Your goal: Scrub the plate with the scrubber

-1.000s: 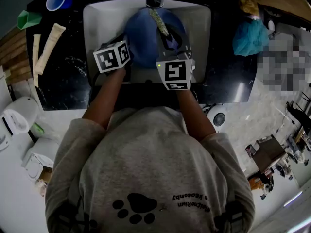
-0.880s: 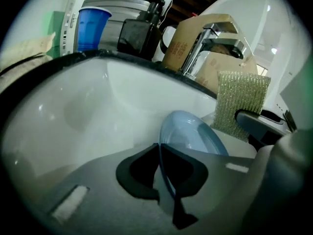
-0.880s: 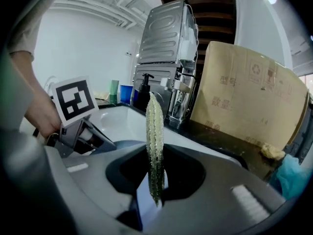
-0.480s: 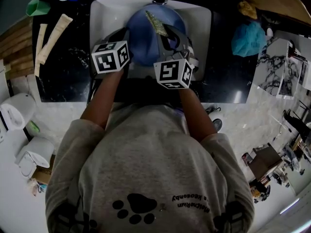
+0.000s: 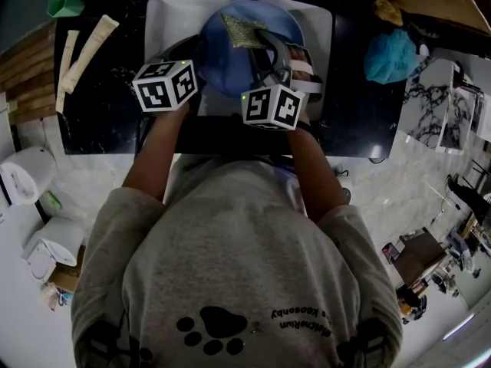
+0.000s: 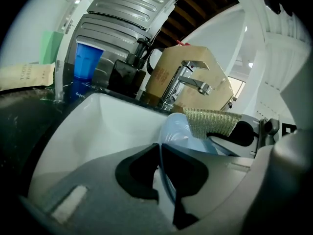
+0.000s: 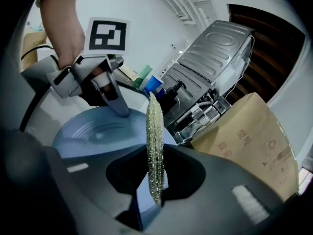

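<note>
- Since a second ago, the scrubber [image 5: 242, 31] has turned from edge-on to broadside over the far part of the blue plate [image 5: 226, 67], which now sits higher.
- Pinching the plate's near rim, the left gripper [image 6: 164, 180] holds it tilted above the white sink [image 5: 165, 21].
- Clamped in the right gripper [image 7: 154, 177], the scrubber's mesh stands up between the jaws.

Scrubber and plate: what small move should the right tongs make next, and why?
Probably sweep the scrubber across the plate: right tongs hold it near the far rim, left tongs clamp the plate edge over the sink.
</note>
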